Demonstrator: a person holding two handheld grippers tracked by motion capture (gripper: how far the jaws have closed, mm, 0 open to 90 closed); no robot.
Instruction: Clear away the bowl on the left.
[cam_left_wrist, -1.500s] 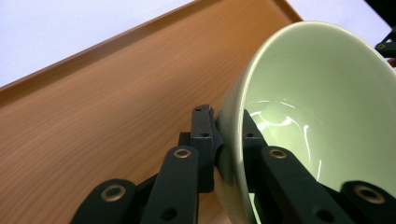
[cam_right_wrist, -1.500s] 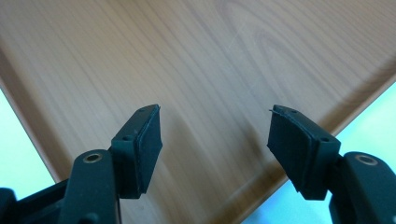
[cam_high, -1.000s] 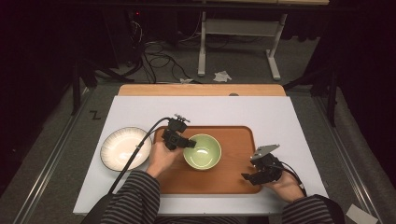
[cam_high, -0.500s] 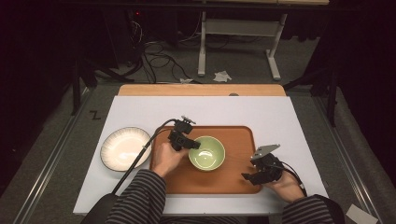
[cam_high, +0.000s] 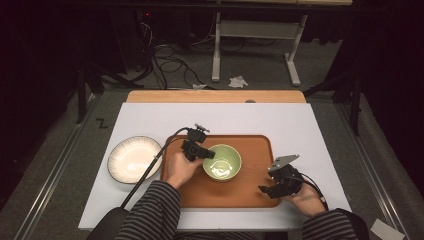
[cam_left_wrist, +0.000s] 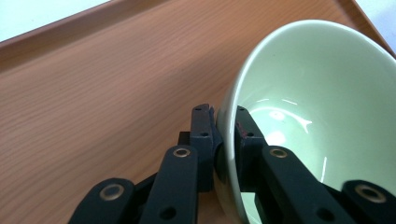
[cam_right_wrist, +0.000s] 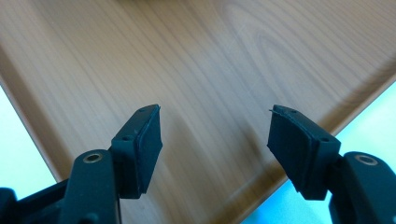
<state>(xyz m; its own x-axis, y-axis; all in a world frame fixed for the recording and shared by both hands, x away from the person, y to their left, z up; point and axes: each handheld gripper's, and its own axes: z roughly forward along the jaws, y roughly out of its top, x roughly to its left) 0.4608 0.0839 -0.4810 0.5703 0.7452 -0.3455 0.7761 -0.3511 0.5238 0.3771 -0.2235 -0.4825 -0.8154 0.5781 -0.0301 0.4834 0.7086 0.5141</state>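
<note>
A pale green bowl (cam_high: 223, 162) sits over the middle of a wooden tray (cam_high: 252, 190). My left gripper (cam_high: 209, 154) is shut on the bowl's left rim; in the left gripper view the rim of the bowl (cam_left_wrist: 322, 107) runs between the two black jaws of that gripper (cam_left_wrist: 225, 122). My right gripper (cam_high: 264, 189) hovers over the tray's front right corner, open, with nothing between its pads (cam_right_wrist: 148, 140); below it lies bare tray wood (cam_right_wrist: 196, 60).
A white ribbed plate (cam_high: 133, 158) lies on the white tabletop (cam_high: 300, 125) left of the tray. A wooden board (cam_high: 215, 96) borders the table's far edge. Cables trail from both grippers toward the person's striped sleeves.
The left gripper has carried the green bowl to the right across the tray, from left of centre to the middle. The right gripper has stayed put.
</note>
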